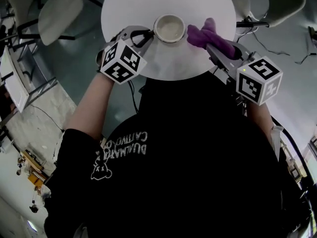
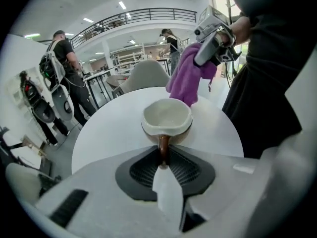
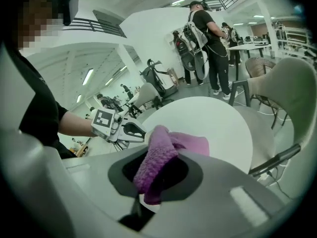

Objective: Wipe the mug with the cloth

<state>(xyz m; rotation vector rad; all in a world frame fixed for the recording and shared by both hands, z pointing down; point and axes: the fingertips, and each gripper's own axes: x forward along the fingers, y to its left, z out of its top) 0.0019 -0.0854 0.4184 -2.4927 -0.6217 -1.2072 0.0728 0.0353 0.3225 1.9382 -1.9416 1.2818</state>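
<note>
A cream mug [image 1: 170,28] with a brown handle is over the near part of the round white table [image 1: 148,4]. My left gripper [image 1: 147,36] is shut on its handle. In the left gripper view the handle runs straight into the jaws and the mug's [image 2: 167,118] open mouth faces up. Whether it rests on the table I cannot tell. A purple cloth [image 1: 205,36] hangs bunched just right of the mug, with my right gripper [image 1: 214,46] shut on it. The cloth [image 3: 161,155] fills the jaws in the right gripper view. From the left gripper view the cloth [image 2: 188,78] dangles just behind the mug.
White chairs stand at the far left [image 1: 59,9] and far right [image 1: 285,1] of the table. Cables [image 1: 270,46] trail over the floor on the right. People [image 2: 62,68] stand among tables and chairs in the hall behind.
</note>
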